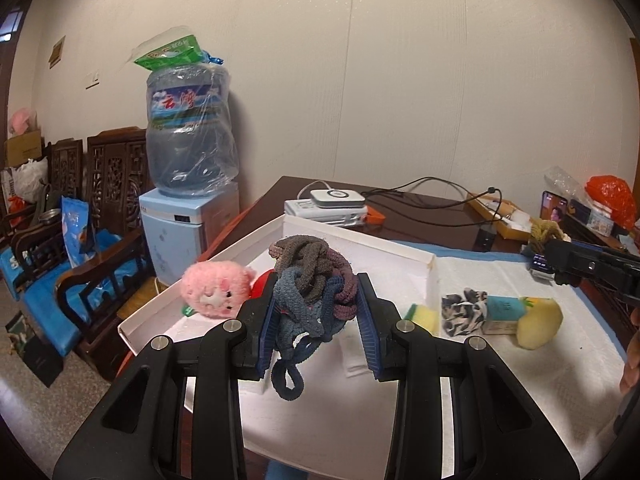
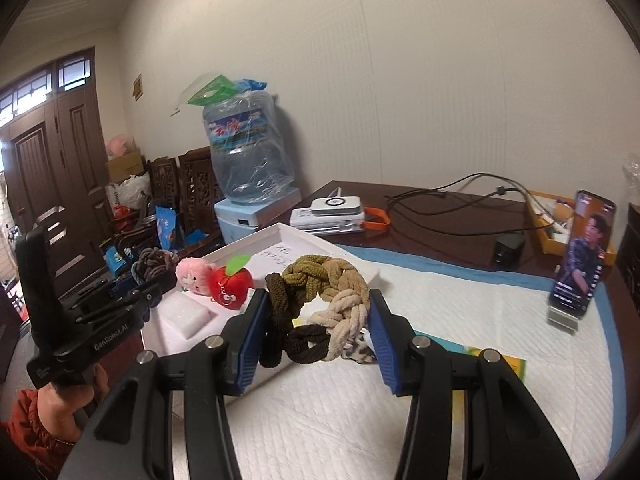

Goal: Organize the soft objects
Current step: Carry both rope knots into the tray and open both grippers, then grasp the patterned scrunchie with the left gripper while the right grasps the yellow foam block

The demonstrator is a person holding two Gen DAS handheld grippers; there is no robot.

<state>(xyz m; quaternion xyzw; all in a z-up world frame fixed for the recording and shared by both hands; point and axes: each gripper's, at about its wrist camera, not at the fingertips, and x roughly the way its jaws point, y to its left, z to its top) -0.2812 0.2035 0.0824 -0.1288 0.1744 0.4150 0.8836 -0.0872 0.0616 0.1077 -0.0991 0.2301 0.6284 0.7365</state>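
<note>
My left gripper (image 1: 318, 300) is shut on a bundle of blue, grey and purple hair ties (image 1: 310, 280), held above the white tray (image 1: 360, 238). In the tray lie a pink plush (image 1: 214, 290) and a red apple plush (image 2: 231, 282). My right gripper (image 2: 318, 312) is shut on a braided chain of brown, olive and beige hair ties (image 2: 324, 300), held above the white mat near the tray's right edge. The left gripper with its bundle also shows in the right wrist view (image 2: 154, 266).
On the mat (image 1: 520, 360) lie a yellow-green sponge (image 1: 422, 314), a patterned scrunchie (image 1: 464, 312), a small box (image 1: 502, 314) and a yellow sponge (image 1: 540, 322). A phone on a stand (image 2: 580, 256), power banks (image 2: 332, 216), cables and a charger stand behind. A water dispenser (image 1: 188, 140) stands at left.
</note>
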